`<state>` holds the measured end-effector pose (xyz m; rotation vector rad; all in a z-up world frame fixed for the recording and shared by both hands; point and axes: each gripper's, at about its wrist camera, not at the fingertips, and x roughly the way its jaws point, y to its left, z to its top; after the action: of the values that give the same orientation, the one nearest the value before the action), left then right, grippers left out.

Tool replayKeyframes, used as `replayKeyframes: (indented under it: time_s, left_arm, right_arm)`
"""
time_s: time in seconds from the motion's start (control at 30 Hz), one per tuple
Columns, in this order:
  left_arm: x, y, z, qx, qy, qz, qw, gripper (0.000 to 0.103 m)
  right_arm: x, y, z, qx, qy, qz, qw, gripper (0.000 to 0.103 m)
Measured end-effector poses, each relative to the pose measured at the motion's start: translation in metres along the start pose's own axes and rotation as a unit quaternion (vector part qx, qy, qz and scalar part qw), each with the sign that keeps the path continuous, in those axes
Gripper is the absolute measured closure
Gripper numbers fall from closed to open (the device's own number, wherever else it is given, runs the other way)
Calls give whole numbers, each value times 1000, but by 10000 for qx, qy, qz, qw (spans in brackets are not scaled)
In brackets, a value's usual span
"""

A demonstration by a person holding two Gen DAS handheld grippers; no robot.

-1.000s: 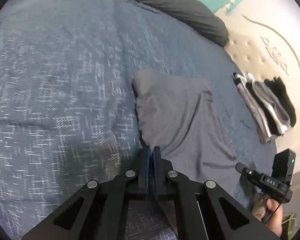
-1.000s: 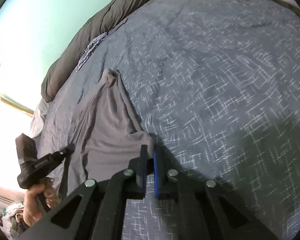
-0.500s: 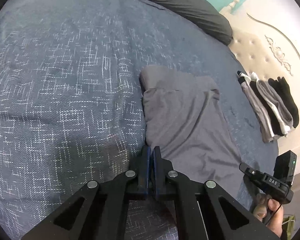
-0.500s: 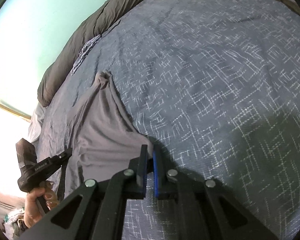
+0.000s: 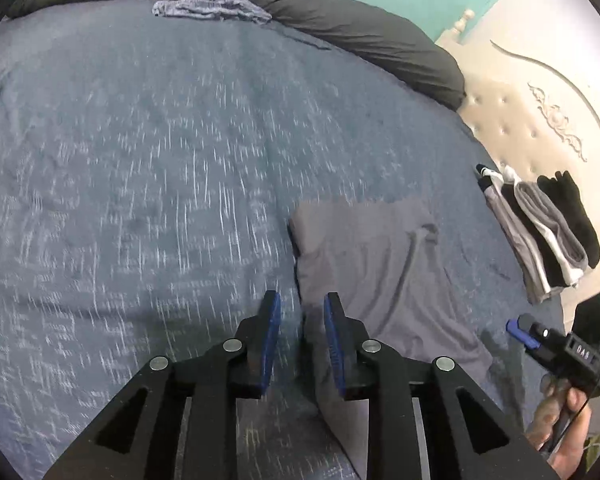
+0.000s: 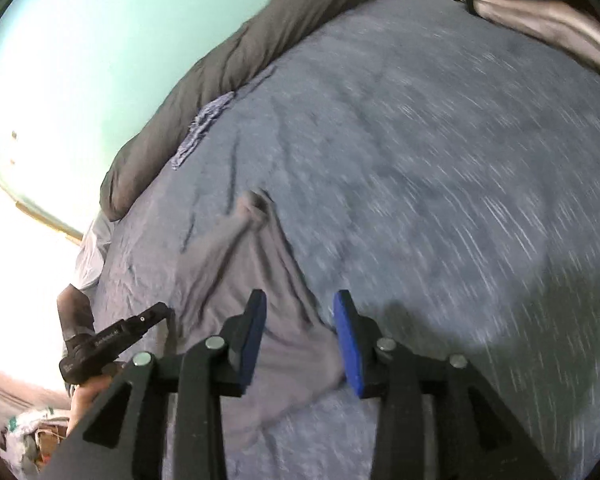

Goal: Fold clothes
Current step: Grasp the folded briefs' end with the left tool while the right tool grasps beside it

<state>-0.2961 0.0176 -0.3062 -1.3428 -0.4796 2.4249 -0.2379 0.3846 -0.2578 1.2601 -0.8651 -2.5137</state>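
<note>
Right now both my tools are letting go. The left tool (image 5: 299, 336) has its jaws opening, with the near left edge of the grey garment (image 5: 384, 280) showing in the gap but the blue pads clear of it. The right tool (image 6: 300, 336) is opening too, its pads either side of the garment's (image 6: 256, 288) near right corner without pressing on it. The garment lies flat on the blue patterned bed (image 5: 140, 180), doubled over into a rough rectangle, so I judge this fold as laid down; it looks loose and creased, and may want one more fold and some smoothing.

By the headboard a small stack of folded clothes (image 5: 548, 232) sits already done. Against the dark duvet (image 5: 340, 20) a crumpled blue-grey piece (image 5: 212, 6) is not yet folded, and a pale cloth (image 6: 540, 0) shows at the far corner in the right view.

Writing: I make out letters on the right tool's body in the left view, roughly "DAS", too small to trust.
</note>
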Motion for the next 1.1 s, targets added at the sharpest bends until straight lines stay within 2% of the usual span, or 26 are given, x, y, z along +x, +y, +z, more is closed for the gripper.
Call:
replayKeyframes:
  time_s: [0.13, 0.23, 0.5, 0.6, 0.67, 0.7, 0.73, 0.8, 0.97, 1.1]
  left_arm:
    - [3, 5, 16, 57, -4, 54, 10000, 77]
    - [10, 7, 27, 24, 30, -47, 10000, 77]
    - [38, -1, 36, 153, 263, -229, 9993, 78]
    - [41, 1, 37, 118, 272, -285, 9992, 78]
    - [41, 2, 38, 133, 264, -303, 9991, 84]
    - [41, 1, 38, 160, 249, -289, 9991, 90]
    - [41, 0, 39, 180, 229, -279, 9992, 91]
    - [38, 0, 40, 176, 169, -276, 9993, 93]
    - [30, 0, 43, 77, 11, -271, 9996, 94]
    - [37, 5, 44, -135, 54, -244, 9996, 94]
  right_arm:
    - [31, 20, 32, -452, 230, 15, 9987, 67]
    - [64, 30, 53, -641, 604, 75, 9961, 67]
    - [105, 46, 68, -1372, 997, -190, 9853, 67]
    - [118, 48, 73, -1471, 1086, -225, 9829, 67]
    - [127, 52, 74, -1634, 1169, -261, 9793, 70]
    - [132, 54, 75, -1720, 1209, -280, 9772, 79]
    - [135, 56, 75, -1812, 1233, -320, 9752, 90]
    - [141, 60, 77, -1977, 1239, -404, 9716, 98]
    - [142, 68, 82, -2179, 1106, -440, 9687, 101]
    - [154, 70, 87, -2254, 1117, -570, 9662, 101]
